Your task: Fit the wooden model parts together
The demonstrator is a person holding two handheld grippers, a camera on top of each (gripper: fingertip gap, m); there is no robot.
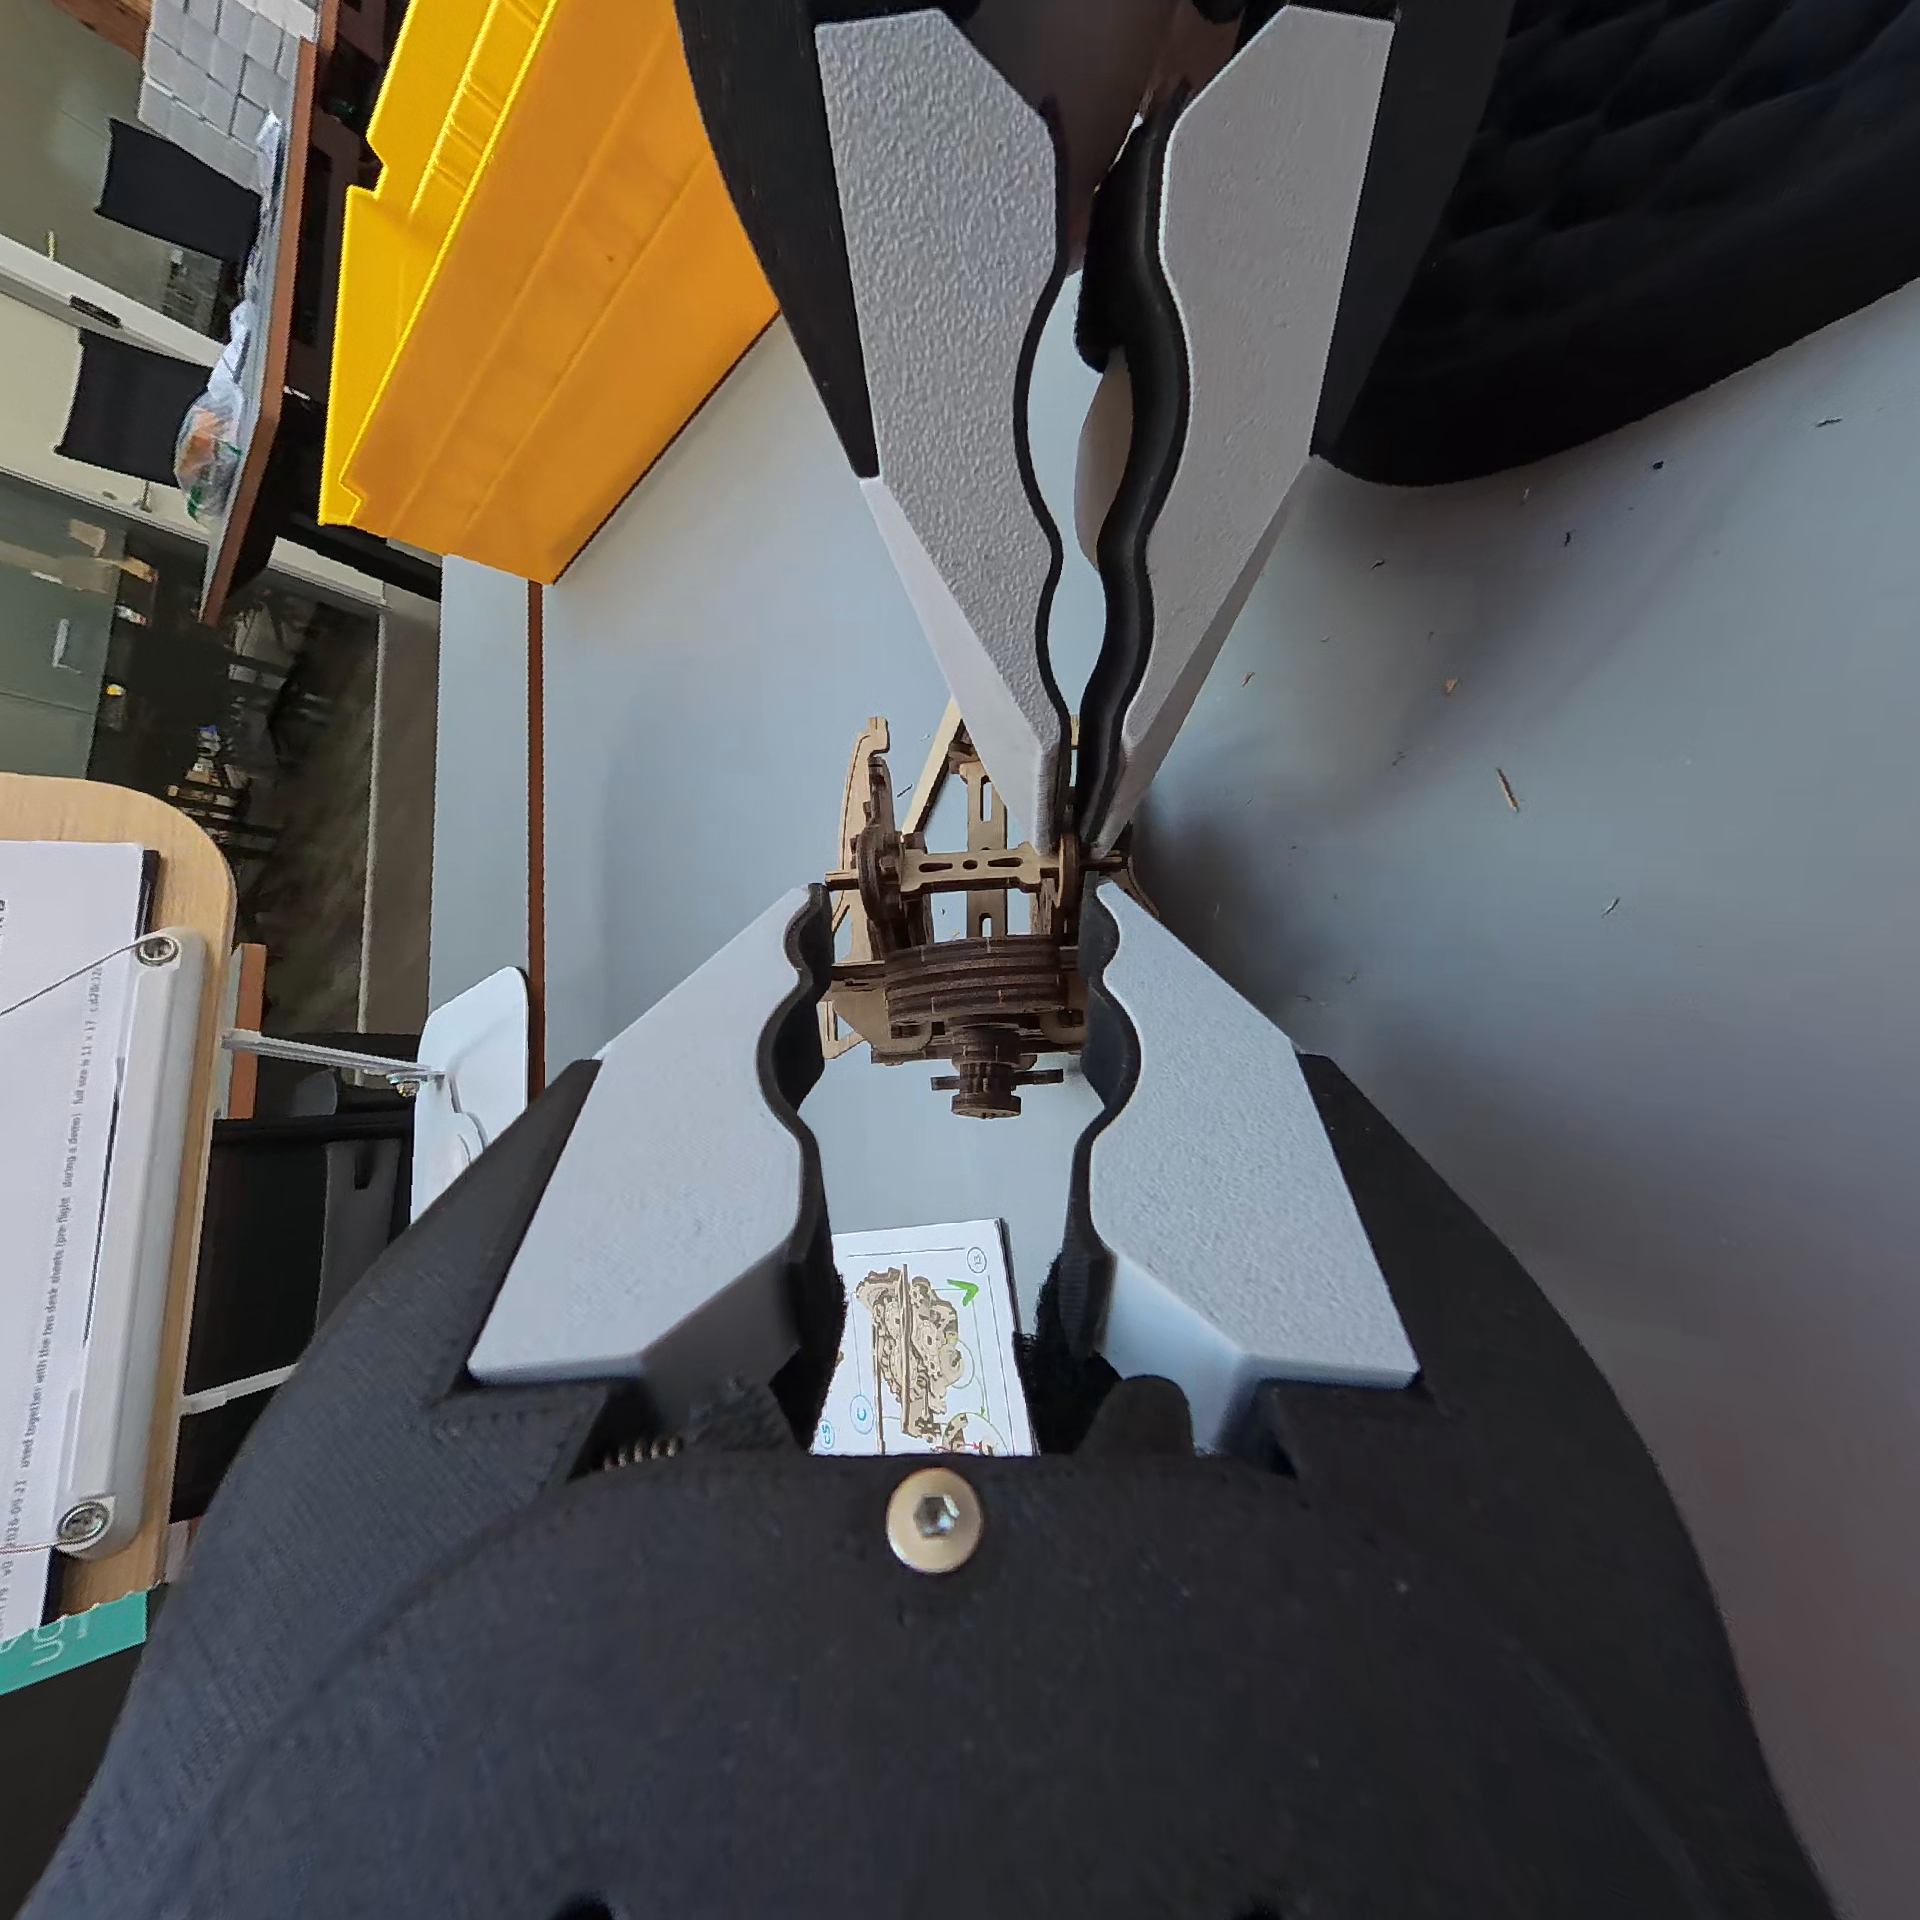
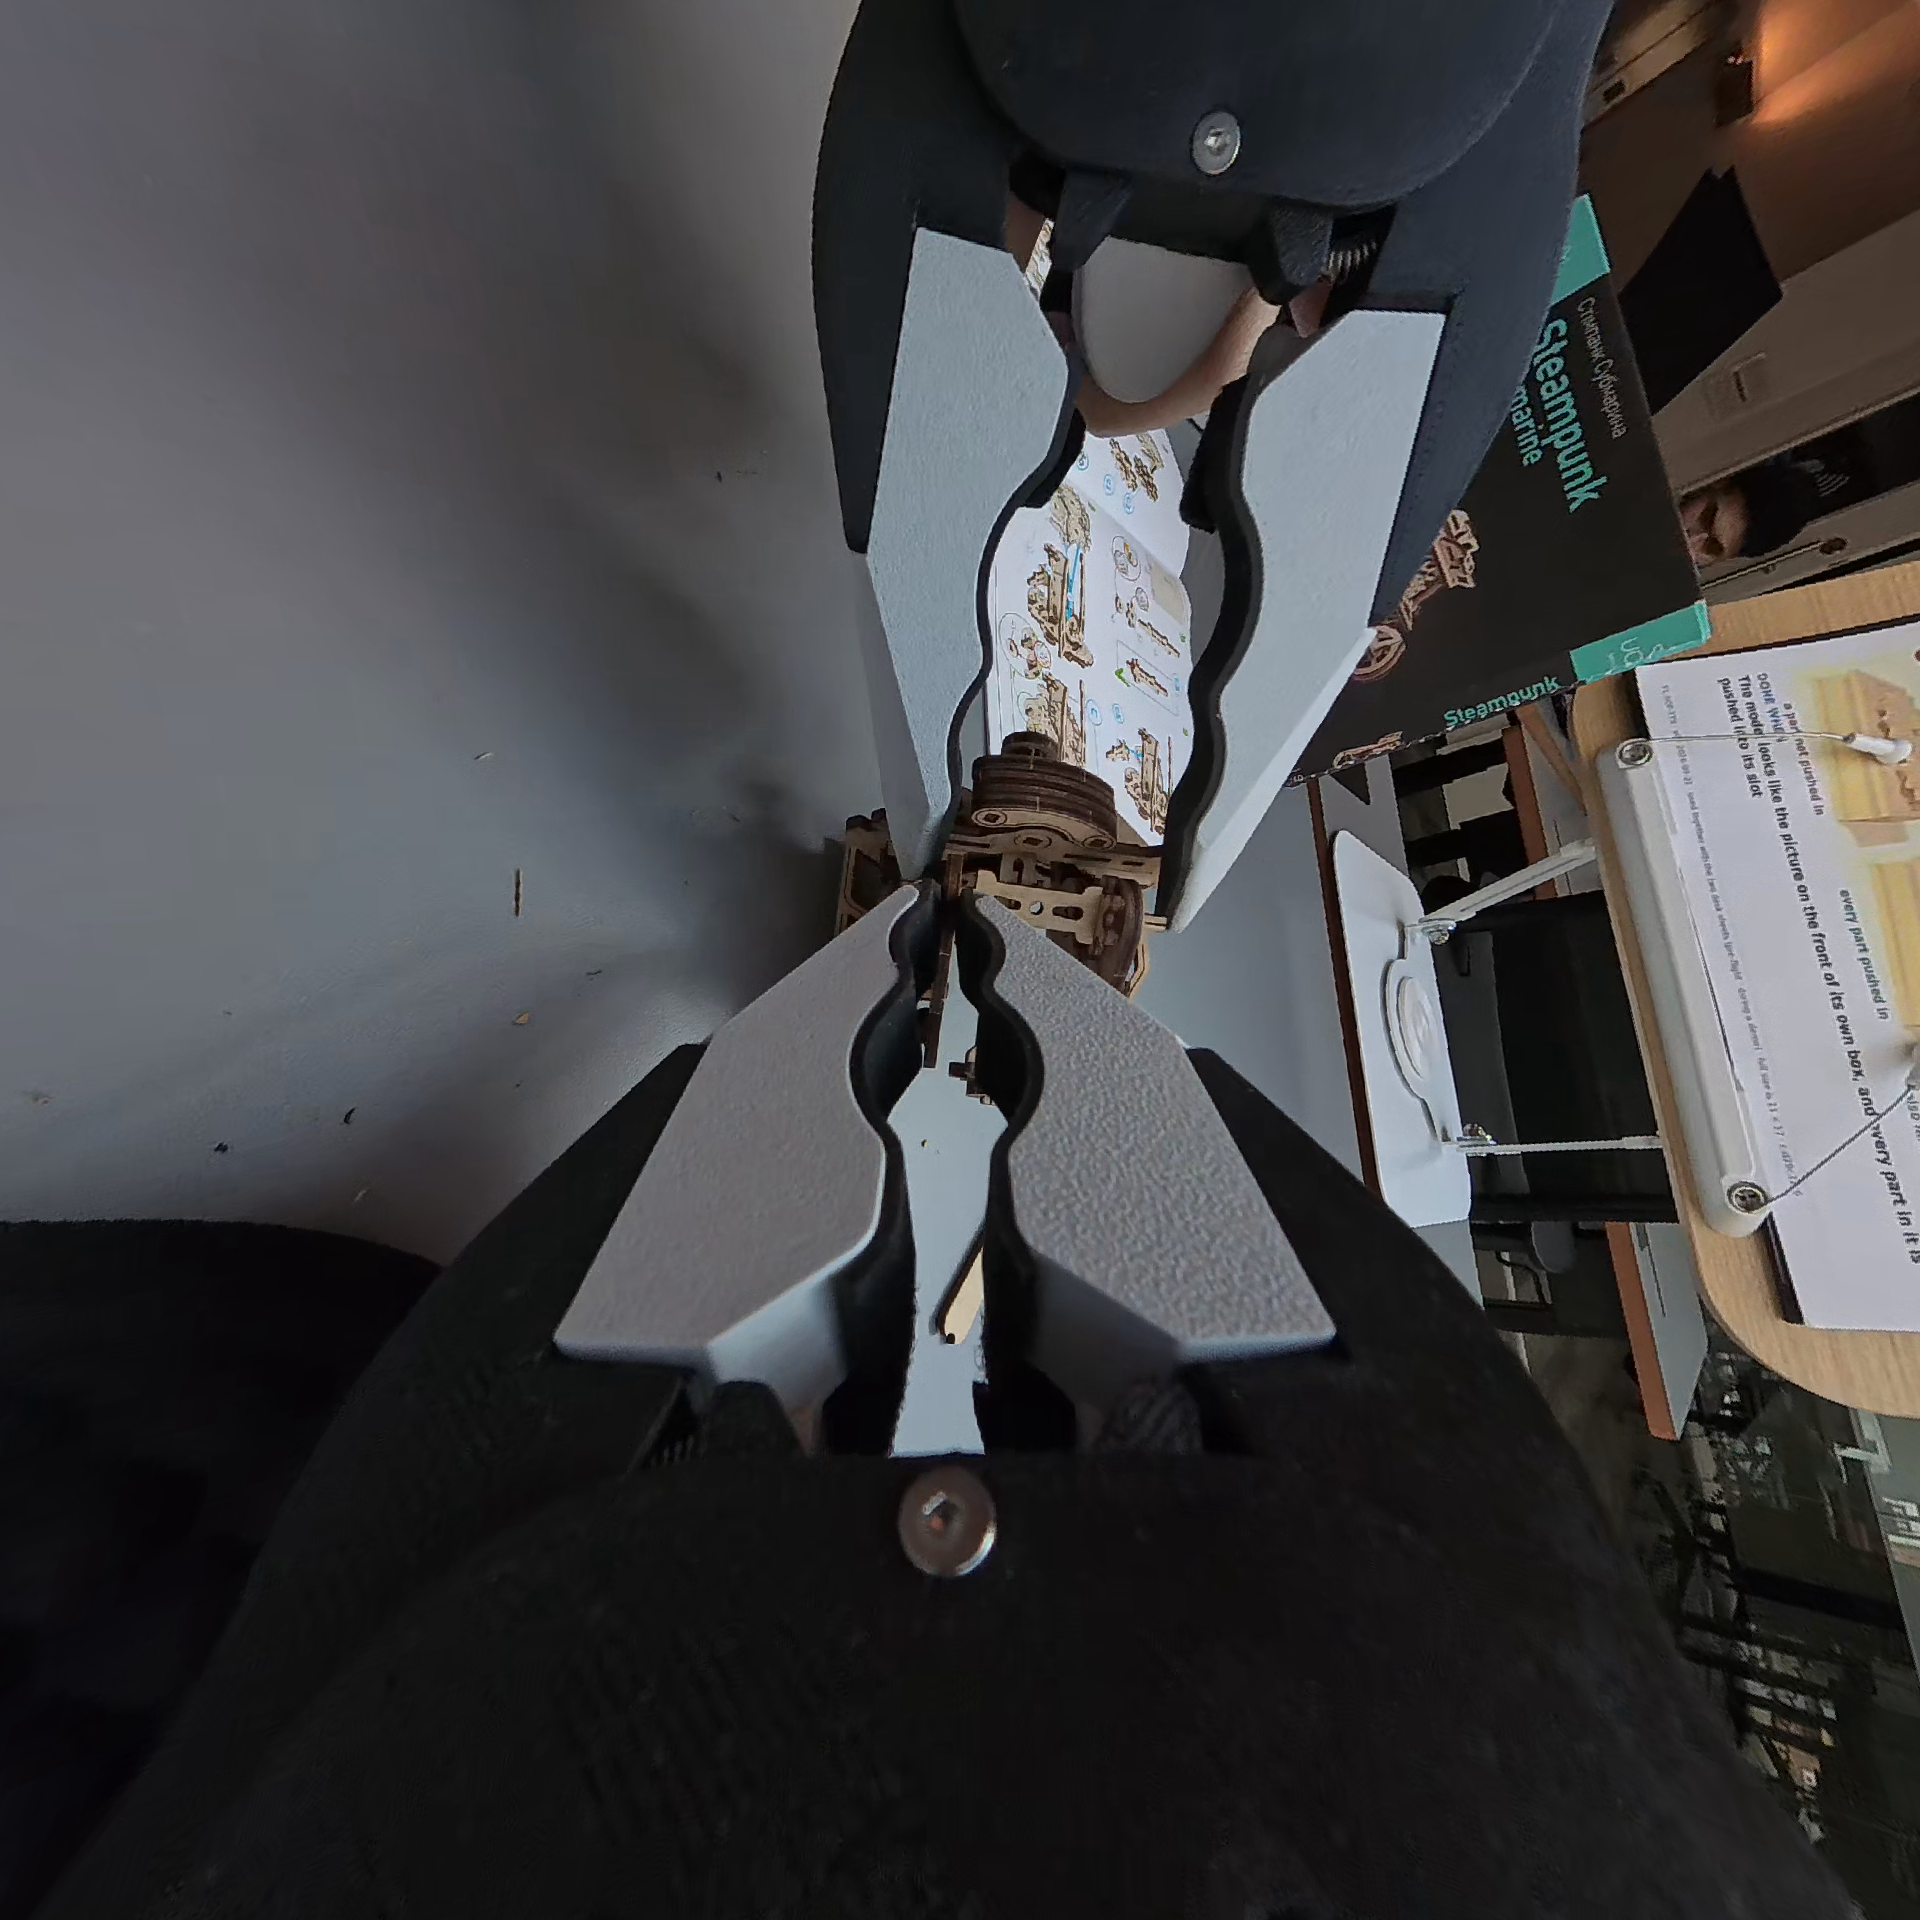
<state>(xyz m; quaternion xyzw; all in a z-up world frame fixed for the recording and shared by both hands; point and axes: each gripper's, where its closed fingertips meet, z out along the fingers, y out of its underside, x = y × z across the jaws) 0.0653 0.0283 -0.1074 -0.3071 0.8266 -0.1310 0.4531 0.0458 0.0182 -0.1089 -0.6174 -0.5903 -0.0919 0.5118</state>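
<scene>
Two grippers clamp the wooden model [image 1: 961,966].

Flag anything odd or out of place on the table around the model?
Only minor: small dark specks and splinter-like bits are scattered over the grey table beside the wooden model. The model itself shows no visible break. The left gripper brackets it; the right gripper pinches a thin wooden part.

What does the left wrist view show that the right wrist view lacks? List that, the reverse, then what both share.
Only left: a yellow bin. Only right: the flat wooden strip running back between the fingers of the right gripper. Both: the wooden model, flanked by the left gripper and pinched at one end by the right gripper; the instruction booklet.
</scene>
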